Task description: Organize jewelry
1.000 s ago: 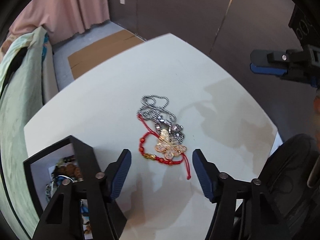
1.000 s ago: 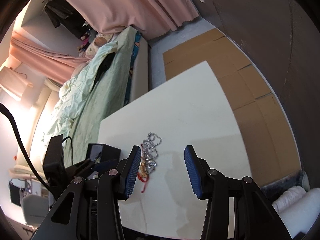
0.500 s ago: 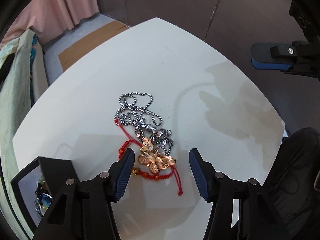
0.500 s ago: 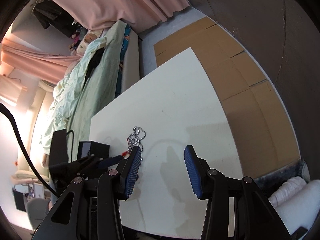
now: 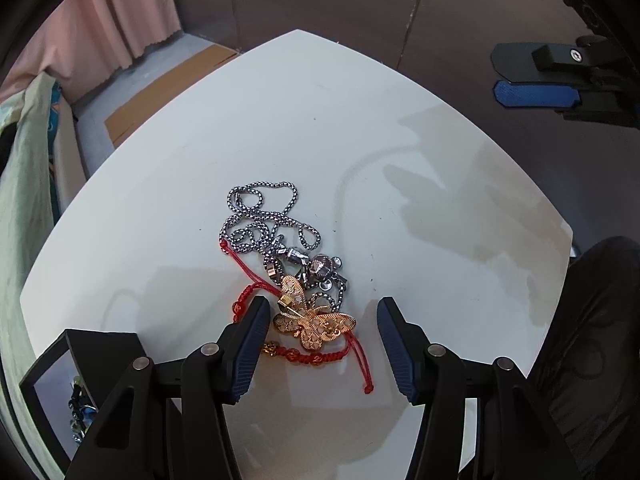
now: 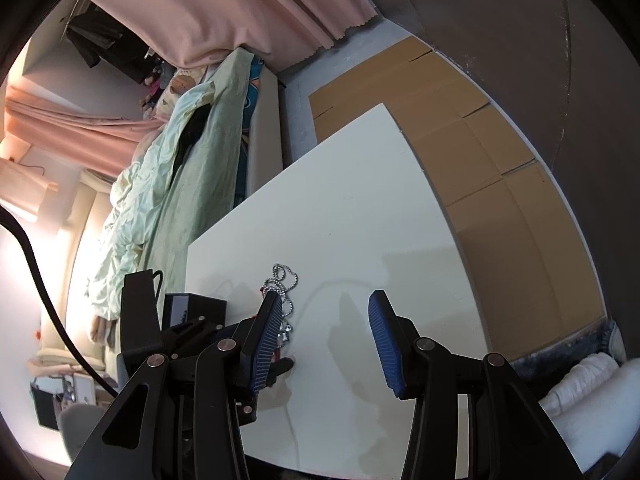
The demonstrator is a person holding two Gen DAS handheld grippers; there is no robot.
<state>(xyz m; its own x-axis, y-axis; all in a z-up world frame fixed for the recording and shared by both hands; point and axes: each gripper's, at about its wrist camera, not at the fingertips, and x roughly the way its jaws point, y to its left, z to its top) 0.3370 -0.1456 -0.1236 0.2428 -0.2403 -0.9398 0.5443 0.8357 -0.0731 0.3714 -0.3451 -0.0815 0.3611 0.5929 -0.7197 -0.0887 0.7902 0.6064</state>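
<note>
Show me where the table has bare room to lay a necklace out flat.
Bare: the white table beyond the silver chain, and its right side. Crowded: the heap of chain, butterfly pendant and red bracelet between the left gripper fingers.

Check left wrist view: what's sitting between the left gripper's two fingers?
The gold butterfly pendant lies between the open left gripper fingers, on the red cord bracelet, in the left wrist view.

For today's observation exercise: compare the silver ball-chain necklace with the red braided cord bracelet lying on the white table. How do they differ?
The silver ball-chain necklace is shiny metal; the red braided cord bracelet is woven thread with small gold beads. The necklace lies bunched in loops farther from the left gripper; the bracelet lies nearest it, partly under the gold butterfly ornament. Both rest tangled in one pile on the white table, ungripped.
</note>
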